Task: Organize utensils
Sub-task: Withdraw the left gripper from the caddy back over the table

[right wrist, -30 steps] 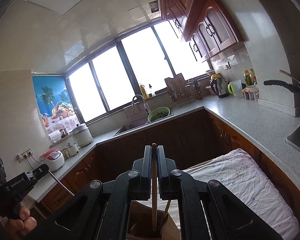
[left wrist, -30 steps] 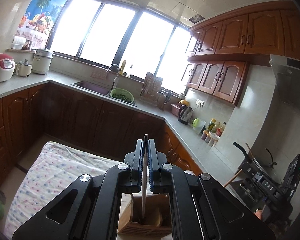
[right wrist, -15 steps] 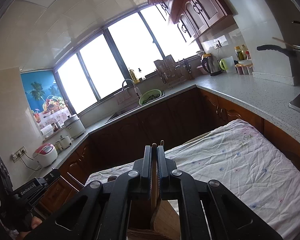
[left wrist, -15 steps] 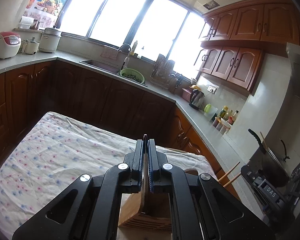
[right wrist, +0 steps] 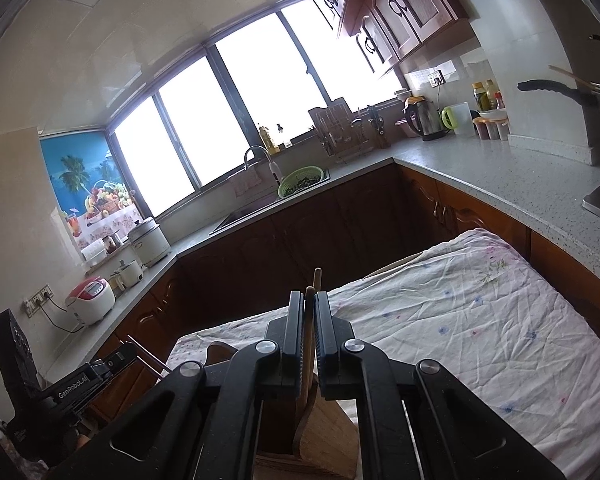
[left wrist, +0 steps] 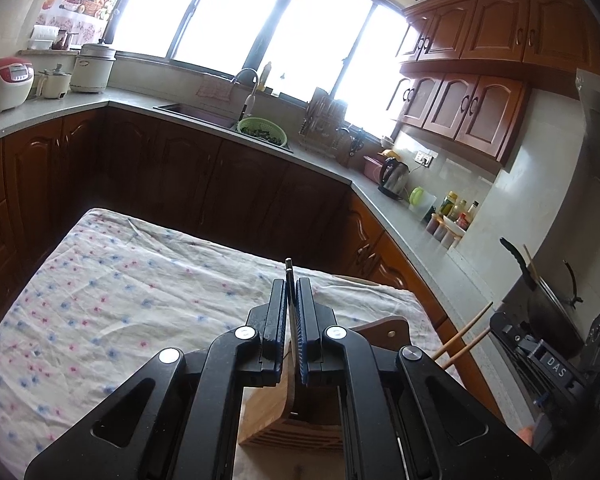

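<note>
Both grippers read "DAS" (left wrist: 556,366) & "GenRobot.AI" (right wrist: 73,386); left jaws clamp chopstick (left wrist: 289,276), right clamp wooden chopstick (right wrist: 309,320).

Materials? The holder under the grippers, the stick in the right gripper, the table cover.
Holder: looks like bamboo or light wood, matte, fine grain lines. Stick in the right gripper: likely wood or bamboo, tan, dull, rounded tip. Table cover: thin woven cloth, creased, small printed flowers.

A home kitchen: wooden cabinets (left wrist: 472,116), sink (left wrist: 196,114), kettle (left wrist: 394,178), rice cooker (left wrist: 4,84).
</note>
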### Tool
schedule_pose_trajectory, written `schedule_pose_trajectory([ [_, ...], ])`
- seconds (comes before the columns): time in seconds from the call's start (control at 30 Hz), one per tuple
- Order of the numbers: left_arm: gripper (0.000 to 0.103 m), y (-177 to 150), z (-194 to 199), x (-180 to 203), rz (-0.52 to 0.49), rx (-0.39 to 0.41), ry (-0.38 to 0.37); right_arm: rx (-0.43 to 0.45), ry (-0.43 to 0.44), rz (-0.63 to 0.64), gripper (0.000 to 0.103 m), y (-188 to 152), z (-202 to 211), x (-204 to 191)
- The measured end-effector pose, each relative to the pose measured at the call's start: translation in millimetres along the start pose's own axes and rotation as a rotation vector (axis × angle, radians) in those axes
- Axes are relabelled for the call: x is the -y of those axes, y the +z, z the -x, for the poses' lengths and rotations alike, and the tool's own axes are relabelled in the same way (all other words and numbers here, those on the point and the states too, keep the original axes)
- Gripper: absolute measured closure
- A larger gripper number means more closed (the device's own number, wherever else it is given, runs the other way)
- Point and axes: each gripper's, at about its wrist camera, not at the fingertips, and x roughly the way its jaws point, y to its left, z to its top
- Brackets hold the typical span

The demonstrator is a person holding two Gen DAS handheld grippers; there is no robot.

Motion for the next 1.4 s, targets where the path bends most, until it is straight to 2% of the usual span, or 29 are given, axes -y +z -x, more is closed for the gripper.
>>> schedule_pose_trajectory([
  [0.17, 0.097, 0, 2, -1, -0.001, -0.02, -0.004, -0.013, 0.011, -0.023, 0.09, 0, 0, 4],
  [0.2, 0.095, 0, 5, -1, 0.001, -0.022, -0.005, -0.014, 0.015, -0.027, 0.086, 0, 2, 4],
  [0.23, 0.085, -1, 7, -2, 0.006, -0.026, -0.009, -0.012, 0.016, -0.03, 0.075, -1, 4, 5],
  [0.27, 0.065, -2, 10, -3, 0.013, -0.027, -0.014, -0.006, 0.018, -0.035, 0.066, -1, 7, 5],
  [0.3, 0.056, -4, 14, -5, 0.019, -0.023, -0.016, 0.002, 0.023, -0.041, 0.052, -2, 10, 6],
  [0.33, 0.049, -5, 18, -6, 0.022, -0.016, -0.015, 0.009, 0.025, -0.046, 0.048, -2, 13, 6],
  [0.47, 0.036, -9, 36, -11, 0.033, -0.015, -0.017, 0.006, 0.04, -0.063, 0.044, -5, 27, 9],
  [0.53, 0.032, -13, 49, -13, 0.036, -0.01, -0.013, 0.003, 0.051, -0.074, 0.03, -7, 36, 12],
  [0.57, 0.027, -16, 55, -14, 0.038, -0.008, -0.006, 0.003, 0.054, -0.078, 0.028, -9, 41, 14],
  [0.77, 0.022, -38, 87, -24, 0.068, -0.033, 0.014, -0.01, 0.068, -0.089, 0.018, -28, 75, 19],
  [1.1, 0.021, -91, 129, -25, 0.03, -0.111, 0.03, -0.053, 0.053, -0.053, 0.017, -61, 130, 24],
  [1.4, 0.02, -122, 157, -26, 0.025, -0.147, 0.031, -0.09, 0.036, -0.02, 0.017, -87, 163, 24],
])
